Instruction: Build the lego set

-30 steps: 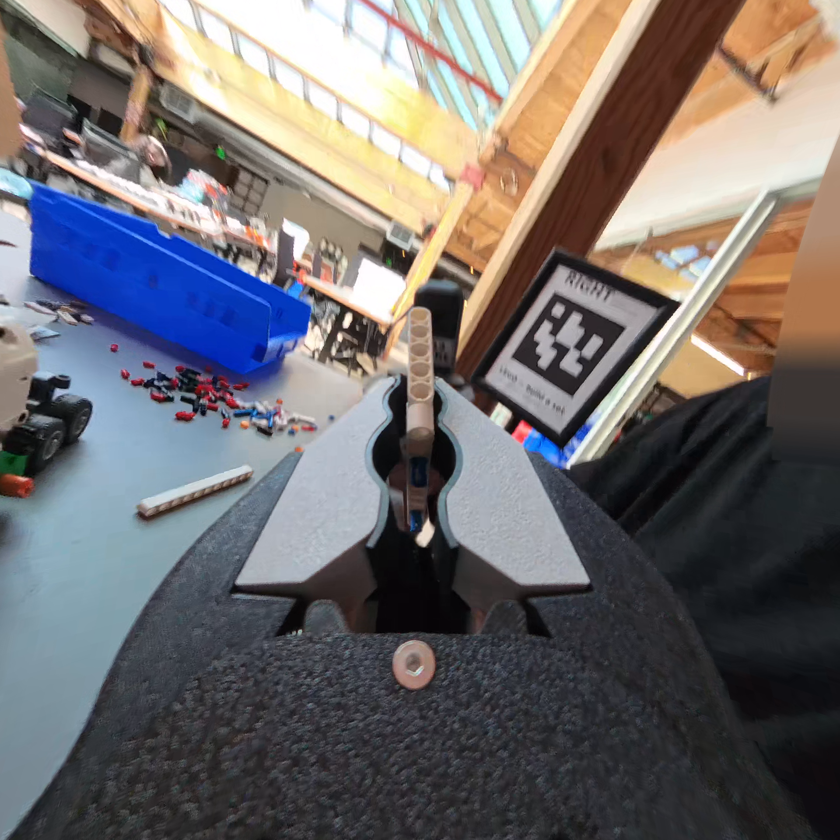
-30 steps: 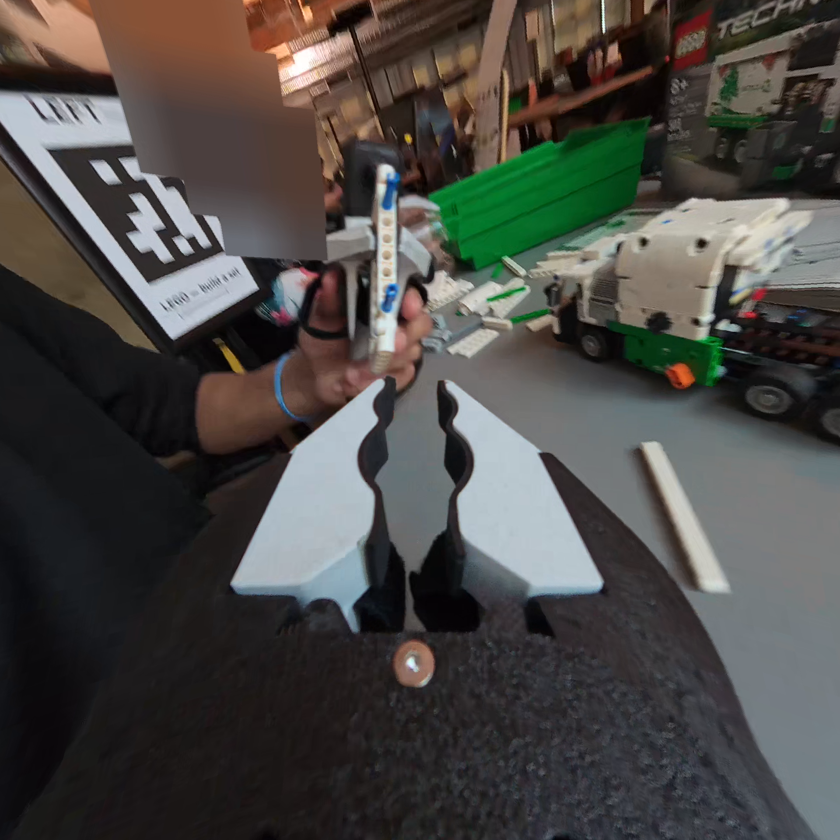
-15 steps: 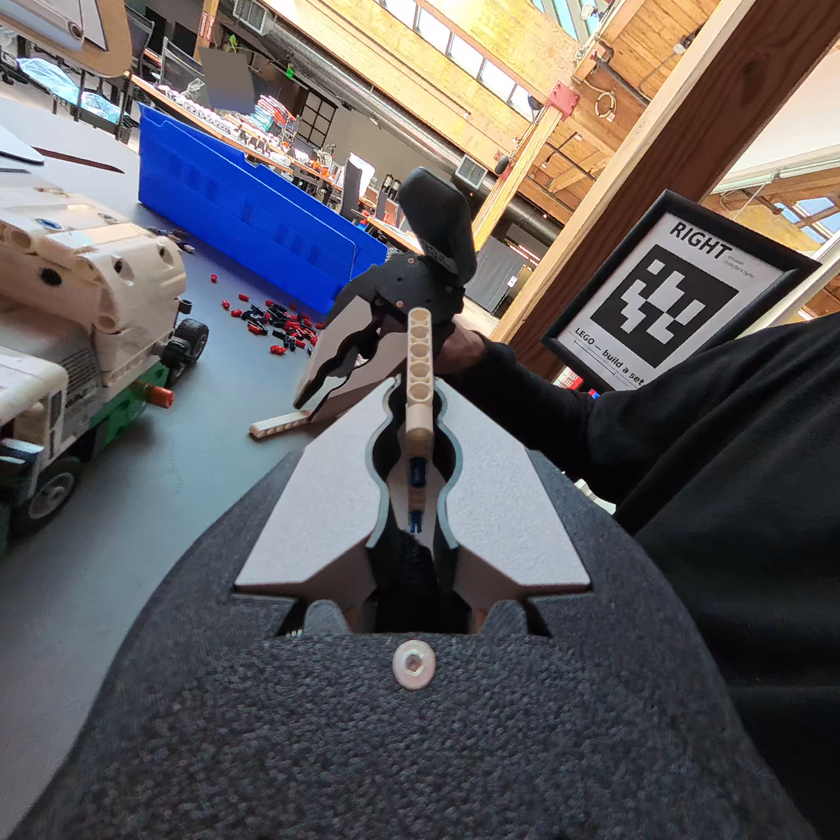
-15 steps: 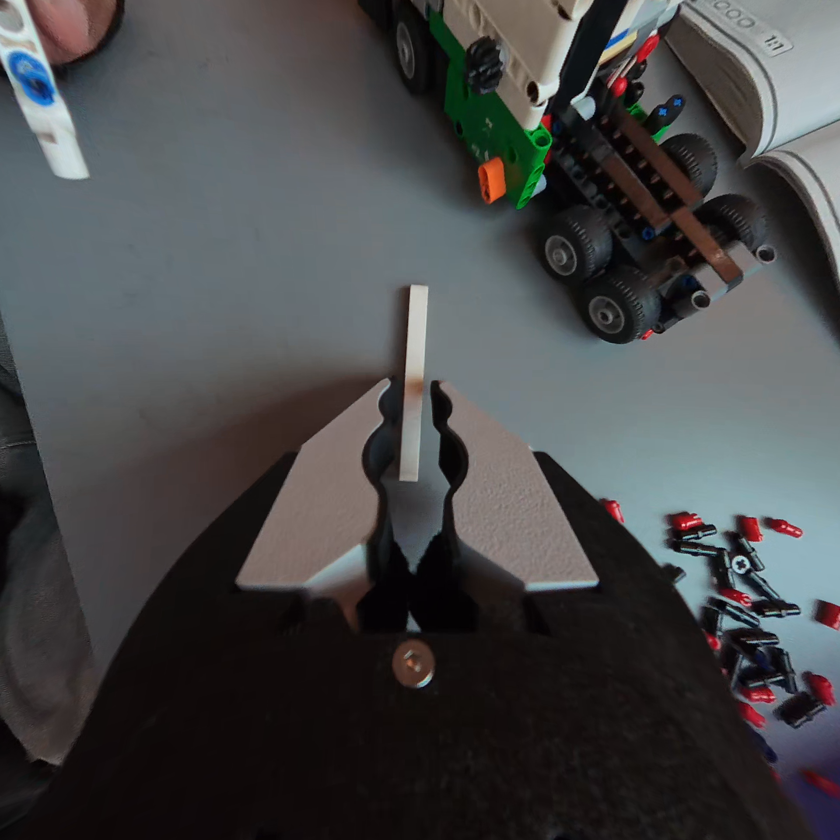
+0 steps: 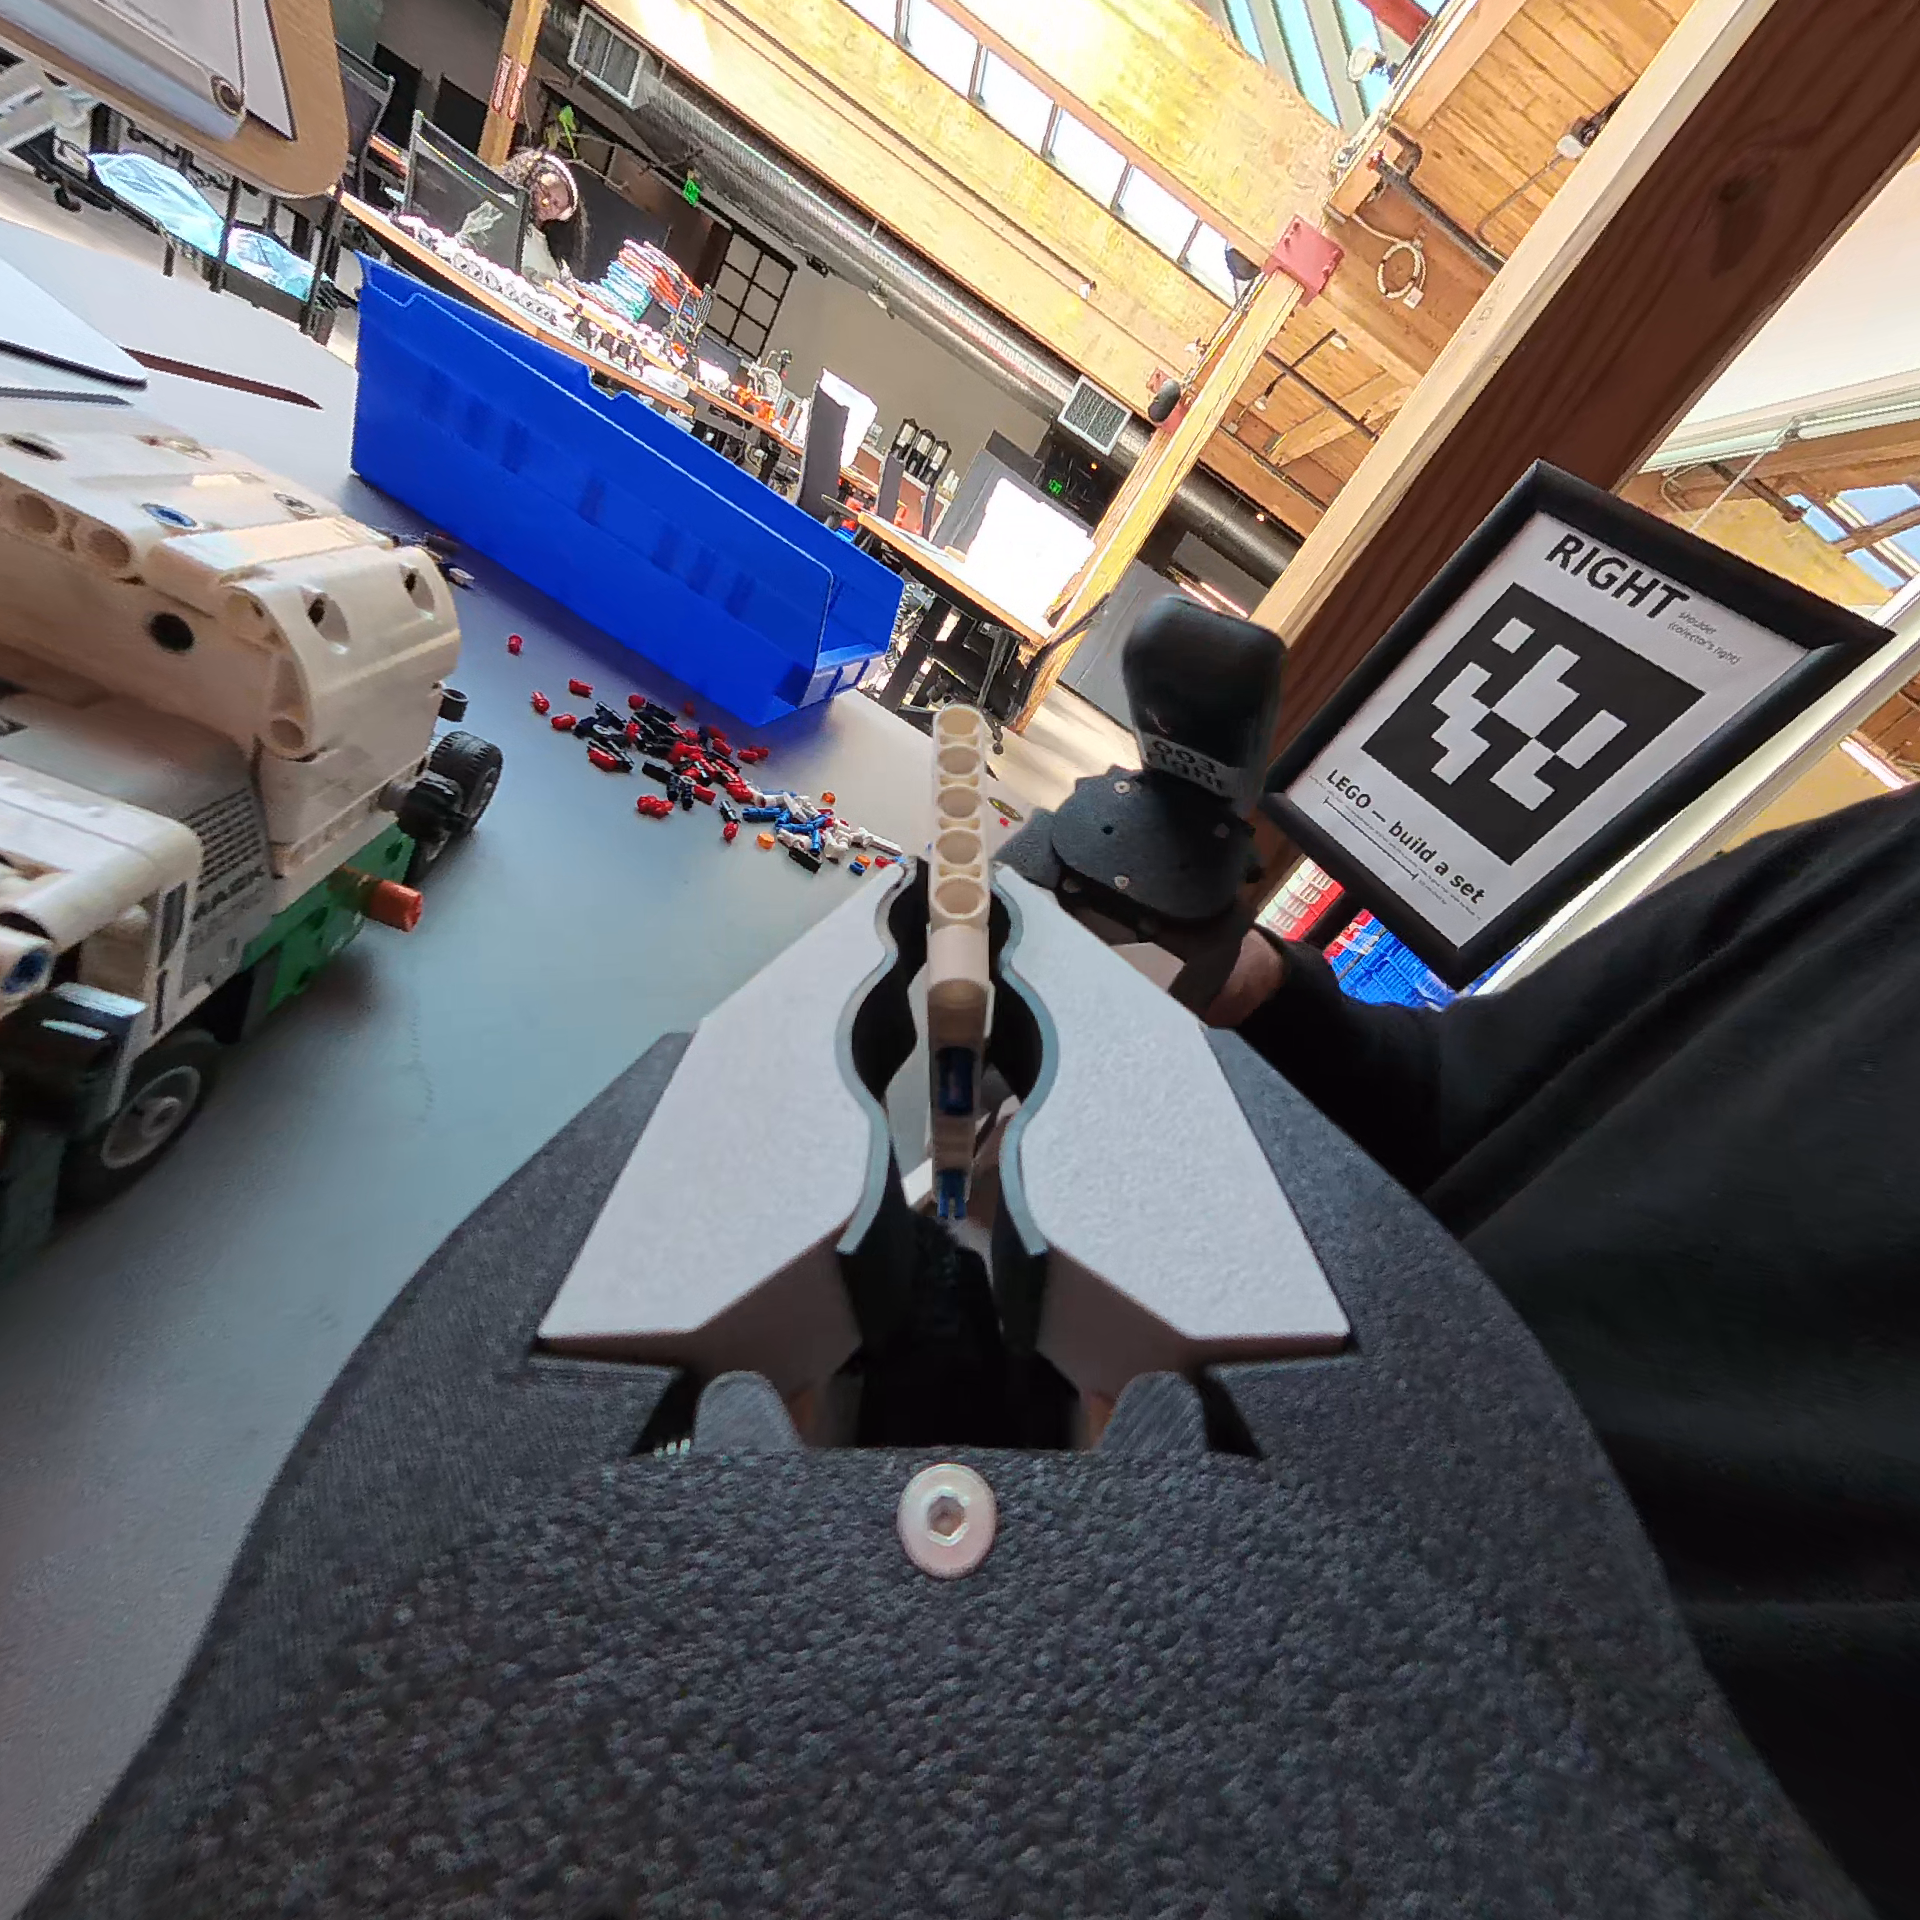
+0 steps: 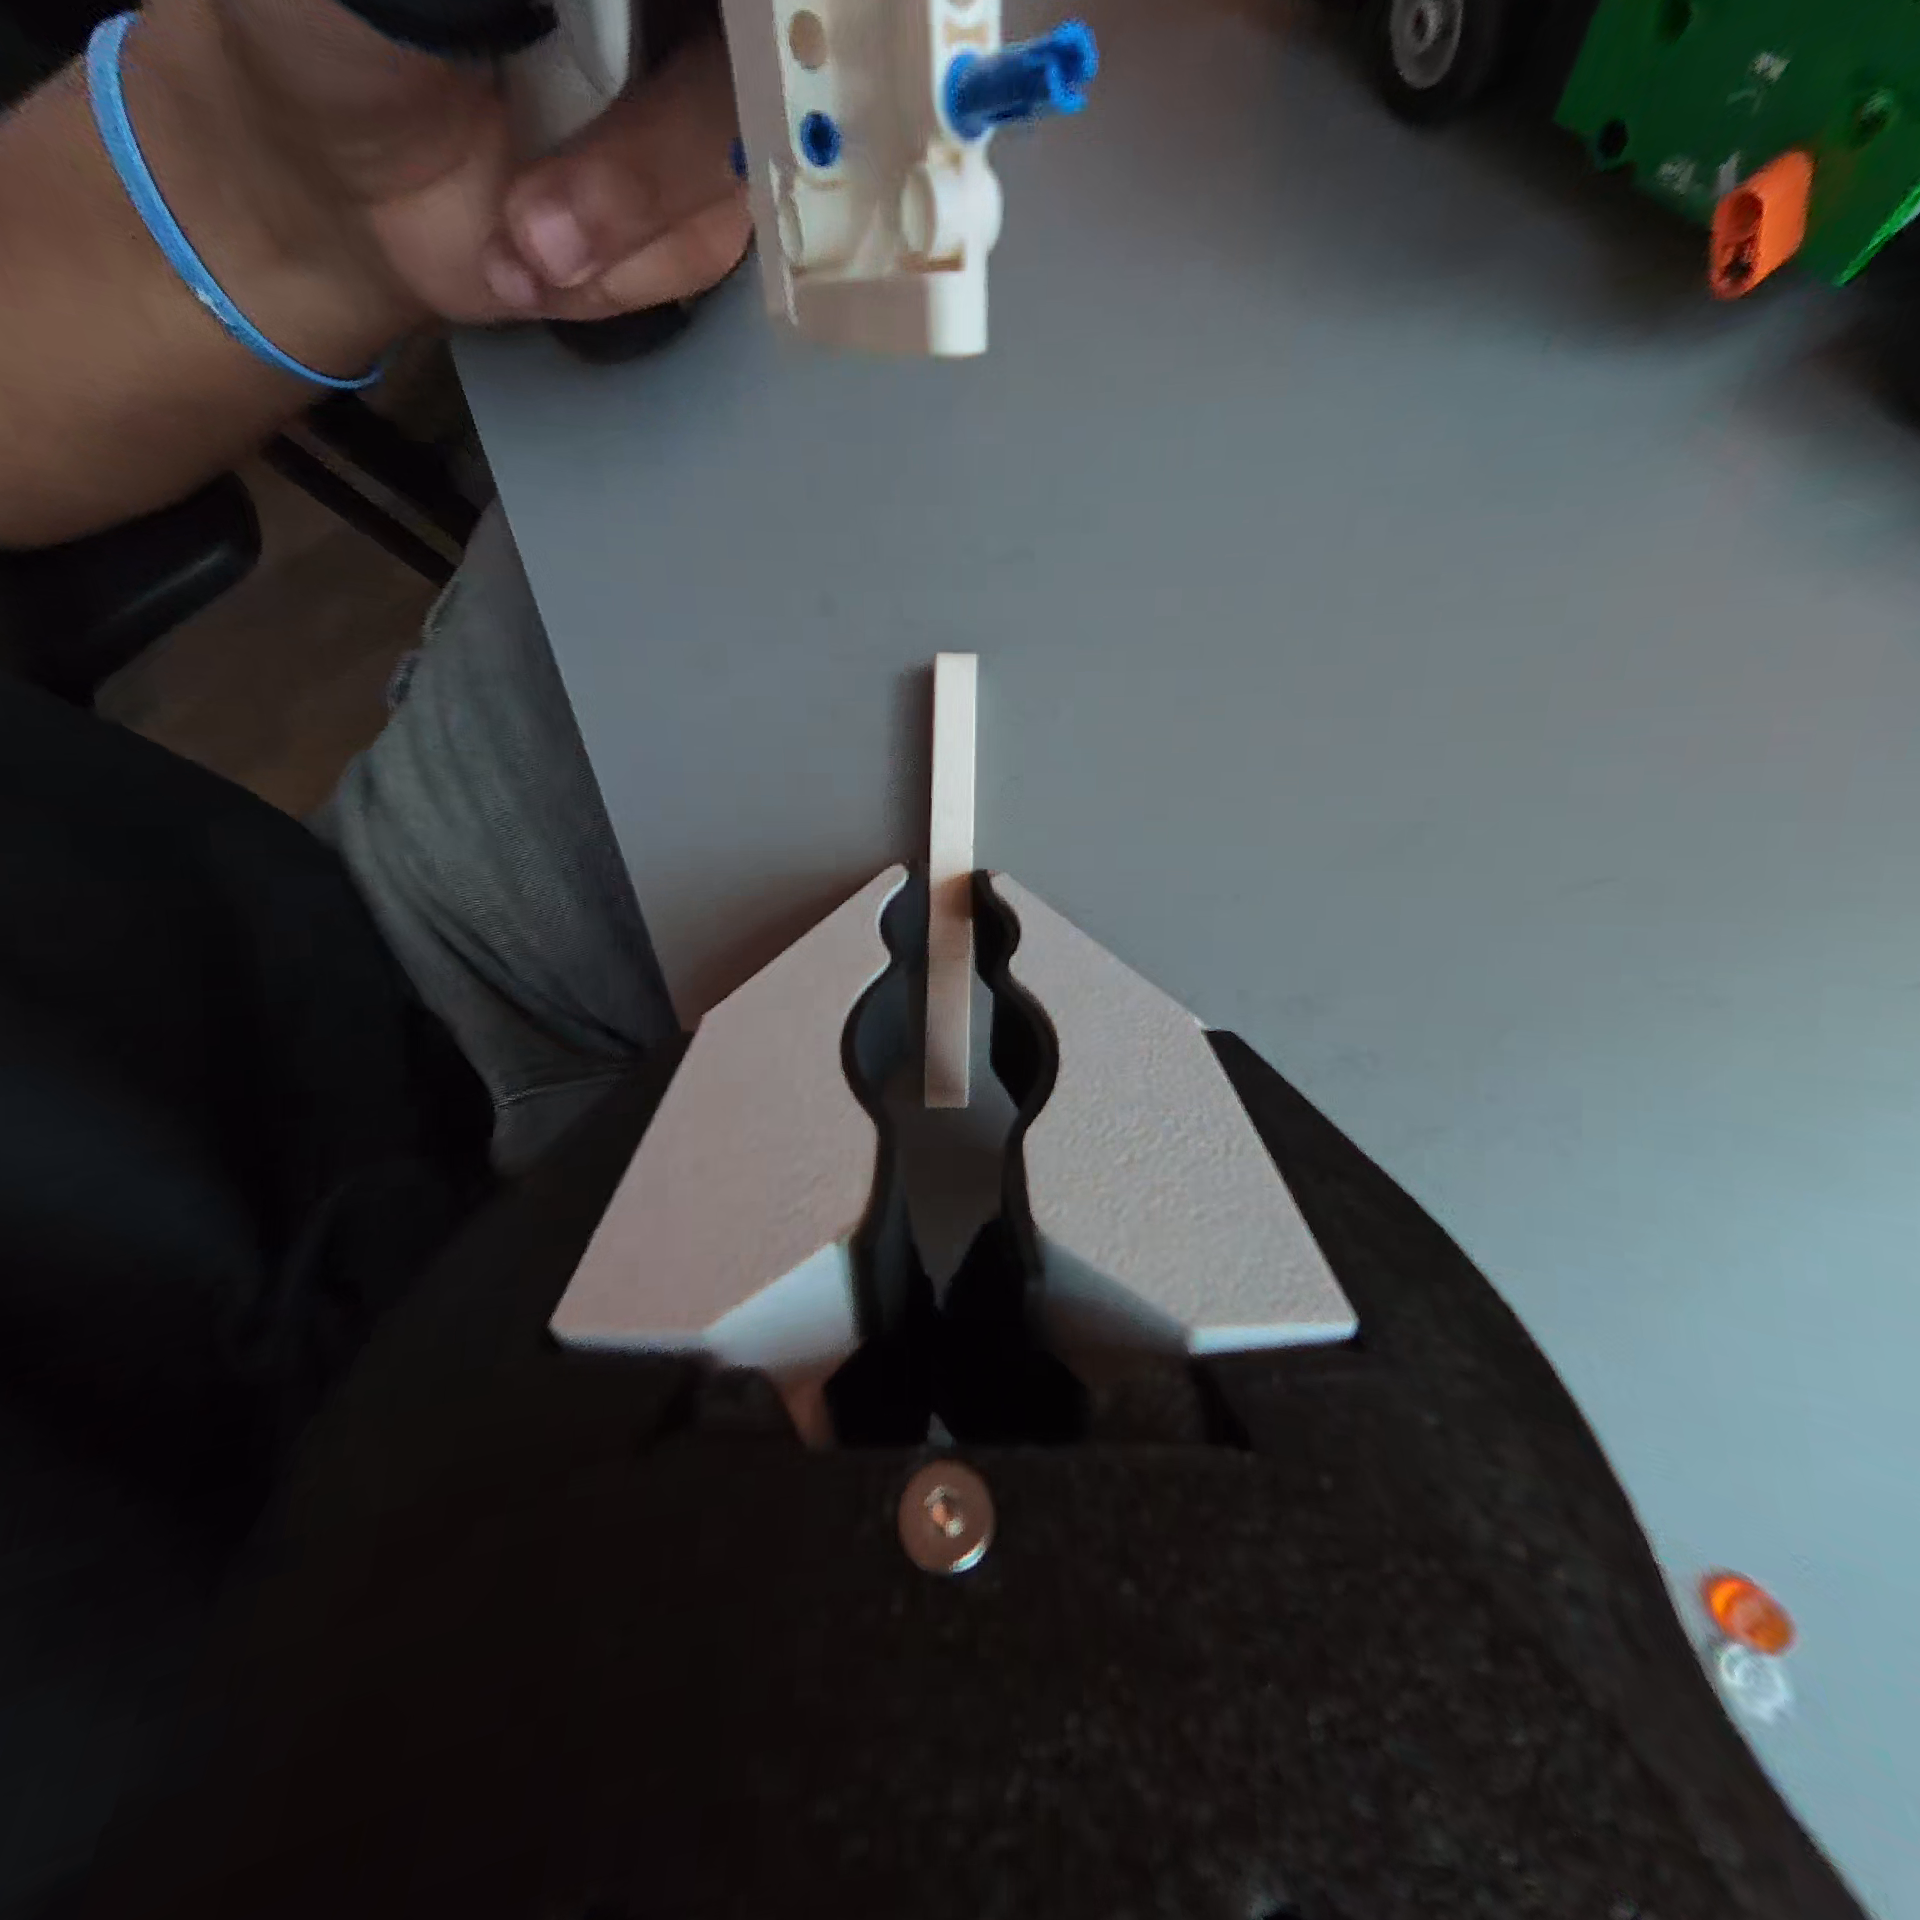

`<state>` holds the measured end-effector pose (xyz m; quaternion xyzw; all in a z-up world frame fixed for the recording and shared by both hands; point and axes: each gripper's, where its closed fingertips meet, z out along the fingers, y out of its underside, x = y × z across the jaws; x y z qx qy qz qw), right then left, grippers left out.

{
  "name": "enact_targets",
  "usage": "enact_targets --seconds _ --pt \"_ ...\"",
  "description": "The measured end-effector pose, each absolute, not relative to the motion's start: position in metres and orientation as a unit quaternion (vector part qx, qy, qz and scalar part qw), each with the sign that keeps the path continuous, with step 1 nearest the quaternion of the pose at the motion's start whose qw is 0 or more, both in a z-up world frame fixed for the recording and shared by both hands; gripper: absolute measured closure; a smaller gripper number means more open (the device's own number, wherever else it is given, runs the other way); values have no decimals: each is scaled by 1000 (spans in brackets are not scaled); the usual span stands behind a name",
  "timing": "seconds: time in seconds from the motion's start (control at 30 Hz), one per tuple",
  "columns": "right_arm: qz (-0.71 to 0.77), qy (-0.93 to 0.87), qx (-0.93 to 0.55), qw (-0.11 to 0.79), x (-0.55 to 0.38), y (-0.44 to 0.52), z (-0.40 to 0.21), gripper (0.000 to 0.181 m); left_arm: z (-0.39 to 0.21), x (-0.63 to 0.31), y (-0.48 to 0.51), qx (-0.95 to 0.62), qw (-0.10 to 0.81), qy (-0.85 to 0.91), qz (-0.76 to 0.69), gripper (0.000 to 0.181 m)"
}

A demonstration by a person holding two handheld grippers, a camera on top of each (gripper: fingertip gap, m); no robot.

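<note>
My left gripper (image 5: 951, 899) is shut on a white beam (image 5: 958, 821) with a row of holes and blue pins, held upright above the grey table (image 5: 582, 987). The same beam (image 6: 883, 177) with a blue pin (image 6: 1023, 83) shows at the top of the right wrist view, beside a hand (image 6: 364, 187). My right gripper (image 6: 951, 883) is shut on a long thin white beam (image 6: 954, 769), which points toward the left-held piece, with a gap between them. The right gripper's body (image 5: 1153, 831) shows in the left wrist view. The white and green truck (image 5: 187, 727) stands at the left.
A blue bin (image 5: 603, 540) lies at the back, with a scatter of red, black and blue pins (image 5: 707, 769) in front of it. A framed marker sign (image 5: 1558, 727) stands at the right. The truck's green side (image 6: 1766, 114) with an orange piece (image 6: 1761, 223) is top right. The table edge (image 6: 540, 623) runs at the left. One gripper's finger ends stand about 12 centimetres off the other's.
My right gripper came down over the long white beam on the table, shut on it, and now holds it closer to the left-held piece. The left gripper kept its beam and tipped lower.
</note>
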<state>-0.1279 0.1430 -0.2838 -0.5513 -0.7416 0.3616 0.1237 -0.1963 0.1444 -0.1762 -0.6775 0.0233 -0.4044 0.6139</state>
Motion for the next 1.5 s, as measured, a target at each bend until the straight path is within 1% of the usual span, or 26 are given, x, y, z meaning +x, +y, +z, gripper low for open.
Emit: enact_targets --seconds 0.13,0.27,0.4,0.53,0.63,0.73,0.83,0.97,1.07,1.3,1.43,1.5 --pt "322 -741 -539 240 -133 157 -271 174 -175 -198 145 -675 619 16 -401 175" --pt "376 -665 -521 381 -155 180 -206 175 -172 -199 148 -666 633 3 -395 175" --pt "385 -637 -475 470 -174 175 -173 175 -166 -191 148 -644 643 -6 -413 175" --pt "334 -638 -445 532 -187 173 -169 175 -162 -187 145 -630 658 -6 -412 175" --pt "345 -642 -443 522 -187 167 -167 175 -161 -188 144 -623 661 -14 -419 175" --pt "345 -643 -432 531 -187 165 -165 175 -160 -188 143 -620 660 -13 -424 175" --pt "335 -617 -434 565 -186 170 -155 175 -161 -188 143 -622 658 -13 -424 175" --pt "346 -625 -419 561 -188 160 -156 175 -161 -188 144 -623 657 -14 -425 175" --pt "336 -623 -403 579 -187 159 -155 175 -163 -187 145 -627 654 -13 -424 175" --pt "318 -649 -389 571 -187 160 -160 174 -165 -185 146 -632 647 -12 -427 175" --pt "266 -671 -367 587 -187 164 -167 174 -170 -186 149 -646 635 -22 -423 175" --pt "250 -684 -364 580 -187 166 -169 175 -172 -186 151 -650 630 -26 -425 175"
